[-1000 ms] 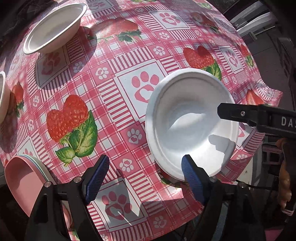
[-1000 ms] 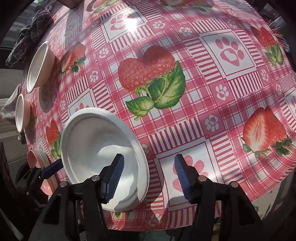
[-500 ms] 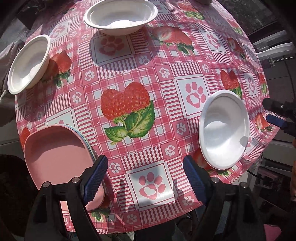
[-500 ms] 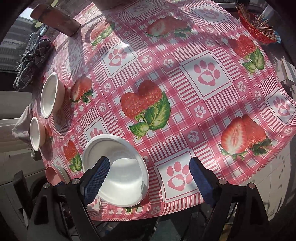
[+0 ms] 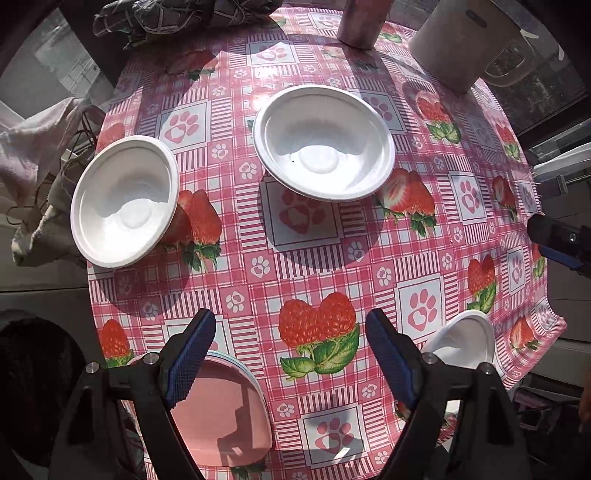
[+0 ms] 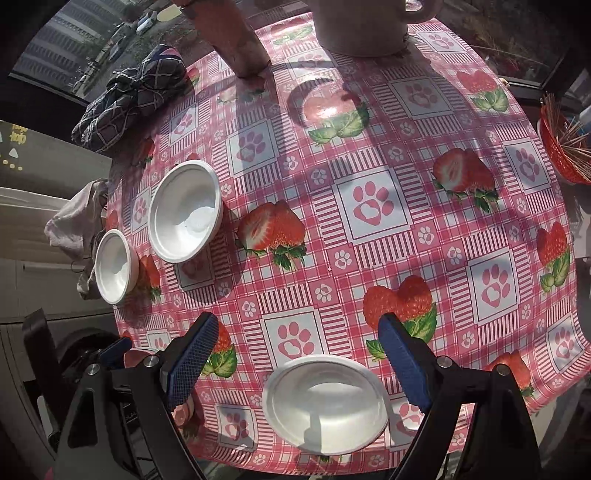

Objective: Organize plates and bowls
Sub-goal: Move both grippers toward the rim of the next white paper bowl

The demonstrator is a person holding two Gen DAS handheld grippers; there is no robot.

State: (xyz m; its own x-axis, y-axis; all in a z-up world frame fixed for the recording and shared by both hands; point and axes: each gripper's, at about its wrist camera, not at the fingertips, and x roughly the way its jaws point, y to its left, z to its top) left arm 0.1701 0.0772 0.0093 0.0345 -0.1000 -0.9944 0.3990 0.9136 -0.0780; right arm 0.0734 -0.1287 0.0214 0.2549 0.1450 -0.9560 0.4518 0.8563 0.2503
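Note:
Three white bowls stand apart on the strawberry tablecloth. In the left wrist view one bowl (image 5: 325, 144) sits far centre, a second bowl (image 5: 125, 201) at the left edge, and a third bowl (image 5: 465, 343) at the near right edge. A pink plate stack (image 5: 221, 410) lies under my left gripper (image 5: 290, 332), which hangs open and empty above the cloth. My right gripper (image 6: 298, 328) is open and empty above the near bowl (image 6: 327, 402), clear of it. The two far bowls (image 6: 186, 216) (image 6: 114, 266) lie to its left.
A cream jug (image 5: 461, 44) and a metal cup (image 5: 360, 26) stand at the far edge beside a dark checked cloth (image 5: 166, 18). A pale rag (image 5: 37, 136) hangs off the left side. A red basket of sticks (image 6: 565, 147) sits at the right edge.
Both grippers have risen and drawn back from the near bowl, which stays put. The left view has swung over the pink plates and now takes in the two far bowls.

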